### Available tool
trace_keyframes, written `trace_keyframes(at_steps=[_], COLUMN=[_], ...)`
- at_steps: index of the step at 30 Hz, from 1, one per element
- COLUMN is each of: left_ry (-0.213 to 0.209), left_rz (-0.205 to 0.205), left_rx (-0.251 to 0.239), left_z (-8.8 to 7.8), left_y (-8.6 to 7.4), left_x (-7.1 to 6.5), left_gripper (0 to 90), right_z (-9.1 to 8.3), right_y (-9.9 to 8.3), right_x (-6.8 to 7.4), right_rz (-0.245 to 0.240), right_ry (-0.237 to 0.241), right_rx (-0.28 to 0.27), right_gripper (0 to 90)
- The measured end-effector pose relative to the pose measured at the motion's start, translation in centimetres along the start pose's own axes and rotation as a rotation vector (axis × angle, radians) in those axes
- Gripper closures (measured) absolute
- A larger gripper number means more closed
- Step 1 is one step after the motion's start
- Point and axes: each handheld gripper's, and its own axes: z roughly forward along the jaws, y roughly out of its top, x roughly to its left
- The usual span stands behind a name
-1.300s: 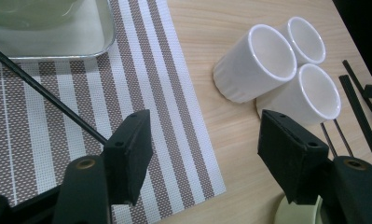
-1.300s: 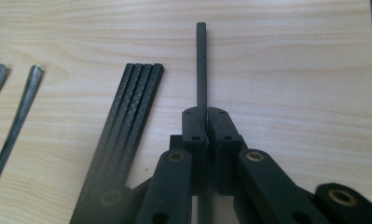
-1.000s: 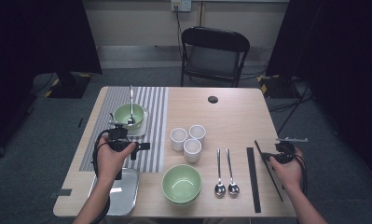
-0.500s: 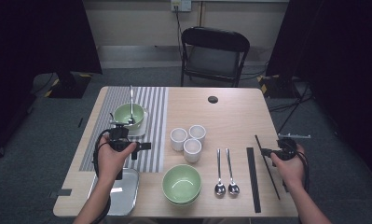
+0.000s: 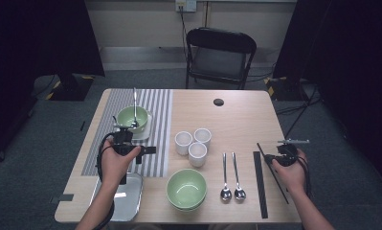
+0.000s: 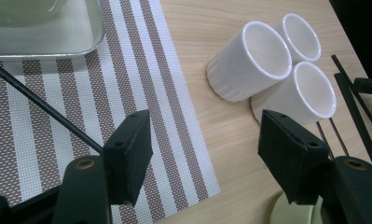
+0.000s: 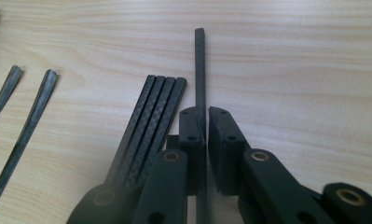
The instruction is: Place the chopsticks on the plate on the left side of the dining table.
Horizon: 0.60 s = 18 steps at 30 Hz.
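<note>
My right gripper (image 5: 280,158) (image 7: 206,112) rests at the table's right edge with a single black chopstick (image 7: 200,70) (image 5: 264,155) between its pads. Its jaws have just been opening, and a thin gap shows between the chopstick and the right pad, so the grip is loose. Several black chopsticks (image 7: 153,107) (image 5: 259,184) lie side by side just left of it. My left gripper (image 5: 148,151) (image 6: 204,130) hovers open over the edge of the striped placemat (image 6: 141,70) (image 5: 155,124), holding nothing and facing three white cups (image 6: 249,60) (image 5: 193,143).
Two spoons (image 5: 230,177) (image 7: 34,107) lie left of the chopsticks. A green bowl (image 5: 186,188) stands near the front edge. Another green bowl (image 5: 131,117) with a spoon in it sits on a small tray at the back left. A metal tray (image 5: 126,191) lies front left.
The right hand has shifted a little with the chopstick beside the row of chopsticks. The left hand has not moved.
</note>
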Motion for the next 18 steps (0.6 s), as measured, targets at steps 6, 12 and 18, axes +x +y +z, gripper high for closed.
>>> trace_keyframes(at_steps=[6,12,18], left_ry=[-0.006,0.0,0.0], left_rz=[0.005,0.005,-0.003], left_rx=[0.008,0.001,-0.003], left_z=[0.01,-0.08,-0.42], left_y=[0.0,-0.12,-0.08], left_x=[-0.17,-0.13,0.04], left_gripper=[35.1,35.1,35.1], right_z=[0.18,0.25,0.07], right_y=[0.52,0.68,0.76], right_x=[0.82,0.73,0.01], right_rz=[-0.089,-0.039,0.017], right_ry=[-0.057,-0.059,-0.026], right_rx=[0.034,0.031,0.019], right_gripper=[85.9,86.8,86.9])
